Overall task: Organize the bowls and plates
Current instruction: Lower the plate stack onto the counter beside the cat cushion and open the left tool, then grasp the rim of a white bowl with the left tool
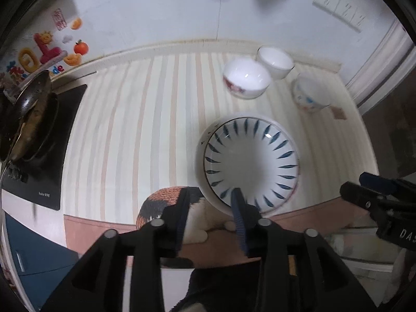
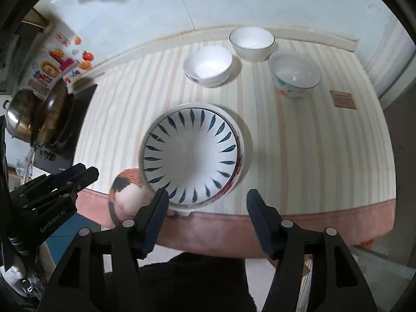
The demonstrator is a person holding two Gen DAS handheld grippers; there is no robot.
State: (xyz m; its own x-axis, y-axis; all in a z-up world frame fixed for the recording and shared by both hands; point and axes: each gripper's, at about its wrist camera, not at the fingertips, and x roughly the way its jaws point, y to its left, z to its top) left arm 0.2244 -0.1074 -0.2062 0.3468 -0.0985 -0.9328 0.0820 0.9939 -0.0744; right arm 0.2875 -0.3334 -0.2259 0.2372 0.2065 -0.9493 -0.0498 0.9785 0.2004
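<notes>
The right gripper (image 2: 207, 192) is hanging over the near table edge with its jaws spread wide and nothing between them. It is facing the blue-leaf plate (image 2: 192, 156) straight ahead at 12 o'clock. The left gripper (image 1: 211, 191) is hovering at about 9 o'clock of that plate, its jaws parted less widely, and it is carrying nothing.

The blue-leaf plate is sitting on top of a red-patterned plate (image 2: 240, 166), whose rim is peeking out at 3 o'clock. The pair is lying near the front of the striped table (image 2: 299, 135). Just beside it, at 8 o'clock, a round orange, black and white toy (image 2: 127, 189) is resting at the table edge.

Further out at 12 o'clock, 3 bowls are standing apart from each other, unstacked: a red-flowered bowl (image 2: 208, 66), a plain white bowl (image 2: 251, 43) and a blue-and-red bowl (image 2: 294, 74).

I judge the plates to be gathered and the bowls to be the step now in hand. The next move is probably a reach over the plates to pinch 1 bowl by its rim and nest it in another.

As for writing, the left gripper's body is showing "GenRobot.AI" in the right wrist view. The right gripper is showing "DAS", cut off, in the left wrist view. The induction cooker (image 1: 52, 156) at 9 o'clock is carrying small print too blurred to read.
</notes>
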